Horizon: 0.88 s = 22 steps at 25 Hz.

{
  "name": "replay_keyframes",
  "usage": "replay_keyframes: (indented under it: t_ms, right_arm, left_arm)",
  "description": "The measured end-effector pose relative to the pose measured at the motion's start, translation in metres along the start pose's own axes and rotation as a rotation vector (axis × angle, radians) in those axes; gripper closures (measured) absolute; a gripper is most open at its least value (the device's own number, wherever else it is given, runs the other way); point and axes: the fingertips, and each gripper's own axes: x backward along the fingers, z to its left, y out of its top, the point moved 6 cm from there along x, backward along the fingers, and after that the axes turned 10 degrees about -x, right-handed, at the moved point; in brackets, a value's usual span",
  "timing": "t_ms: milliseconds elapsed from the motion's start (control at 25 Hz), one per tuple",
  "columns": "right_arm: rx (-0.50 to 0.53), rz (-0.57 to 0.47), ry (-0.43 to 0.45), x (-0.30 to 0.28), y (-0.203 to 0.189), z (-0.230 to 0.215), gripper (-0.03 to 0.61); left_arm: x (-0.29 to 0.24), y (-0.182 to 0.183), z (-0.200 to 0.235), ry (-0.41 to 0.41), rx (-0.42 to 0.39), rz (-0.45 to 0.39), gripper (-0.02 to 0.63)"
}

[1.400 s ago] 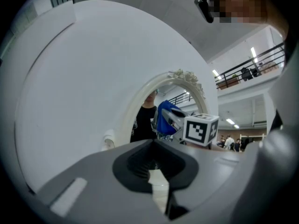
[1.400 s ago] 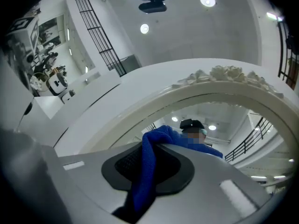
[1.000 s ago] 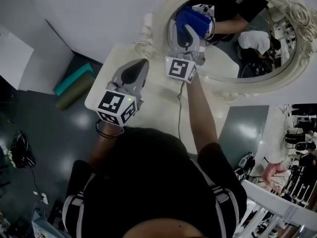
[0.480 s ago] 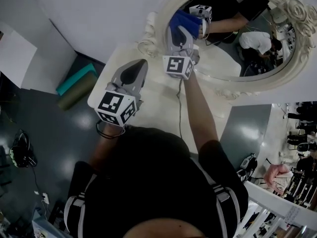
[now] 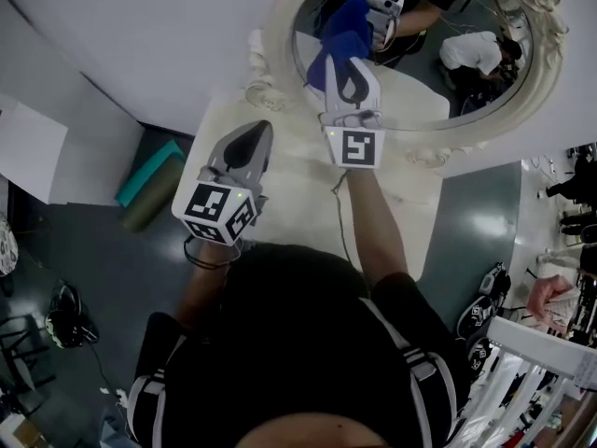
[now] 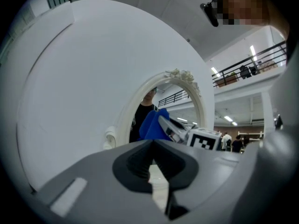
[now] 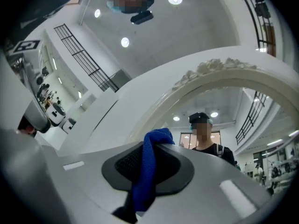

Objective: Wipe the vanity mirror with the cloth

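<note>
Your right gripper (image 5: pixel 349 75), jaws clamped on the cloth (image 5: pixel 328 52), holds it at the mirror's (image 5: pixel 420 87) lower-left glass, apparently mid-wipe; next, sweep rightward, with your left gripper (image 5: pixel 244 146), closed on nothing, below the mirror.

No words, numbers or brand names can be read anywhere. The only printed marks are black-and-white square code patterns, which carry no letters. 1 set is on the white cube (image 5: pixel 216 215) at the back of the left gripper (image 5: pixel 250 129); another is on the white cube (image 5: pixel 357 147) of the right gripper (image 5: pixel 347 63). That second cube's patterns show again as a reflection in the oval vanity mirror with the cream carved frame (image 5: pixel 276 35), and also in the left gripper view (image 6: pixel 205 139)
</note>
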Motion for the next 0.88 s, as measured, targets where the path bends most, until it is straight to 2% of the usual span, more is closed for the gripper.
replay_keyframes:
  t_ms: [160, 360, 520, 640, 760, 880]
  right_arm:
    - [-0.097, -0.08, -0.14, 0.044, 0.02, -0.022, 0.529]
    - [-0.219, -0.111, -0.369, 0.106, 0.008, -0.049, 0.529]
    - [-0.286, -0.096, -0.525, 0.144, -0.023, -0.06, 0.529]
    - [-0.375, -0.084, -0.654, 0.171, -0.057, -0.065, 0.529]
    - [-0.452, -0.107, -0.777, 0.192, -0.088, -0.075, 0.529]
    - [-0.5, -0.147, -0.856, 0.198, -0.108, -0.084, 0.529]
  left_arm:
    - [-0.018, 0.004, -0.007, -0.089, -0.015, 0.021, 0.604]
    - [-0.038, 0.007, -0.023, -0.193, -0.045, 0.034, 0.604]
    - [-0.056, 0.008, -0.032, -0.265, -0.073, 0.045, 0.604]
    - [-0.065, 0.011, -0.031, -0.3, -0.099, 0.055, 0.604]
    - [-0.074, 0.009, -0.032, -0.34, -0.114, 0.064, 0.604]
    - [-0.077, 0.004, -0.032, -0.375, -0.125, 0.069, 0.604]
